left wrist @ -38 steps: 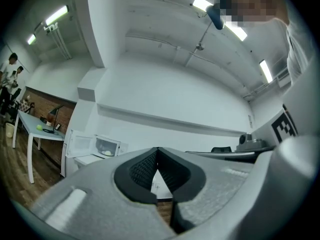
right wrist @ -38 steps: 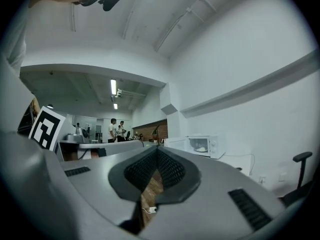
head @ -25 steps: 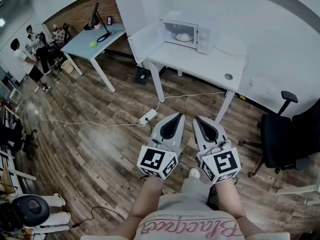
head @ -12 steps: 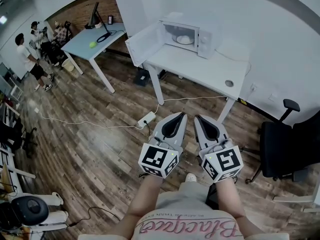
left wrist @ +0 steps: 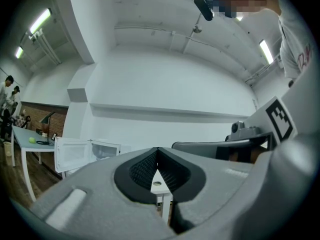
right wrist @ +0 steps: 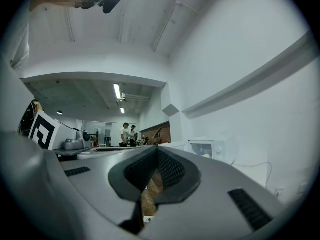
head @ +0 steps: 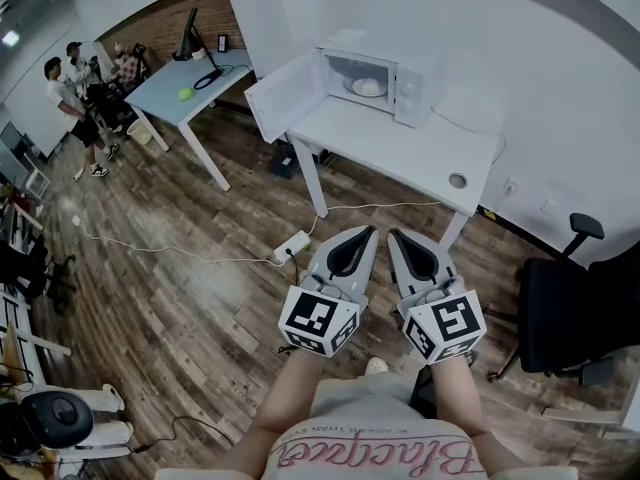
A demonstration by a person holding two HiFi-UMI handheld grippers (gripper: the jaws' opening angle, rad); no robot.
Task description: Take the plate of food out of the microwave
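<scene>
- Left hand-held gripper (head: pixel 363 231): jaws closed tip to tip, nothing between them; held roughly level over the wooden floor (head: pixel 180 298).
- Right hand-held gripper (head: pixel 394 234): jaws likewise closed and empty; just beside the left one, both pointing toward the white bench (head: pixel 400 146).
- Microwave (head: pixel 408 88): stands on the bench against the wall, its door (head: pixel 283 93) swung open to the left.
- Plate of food (head: pixel 368 87): inside the microwave cavity; the food appears as a pale mound, too small to identify.
- Both hand-held grippers are well apart from the microwave.
</scene>
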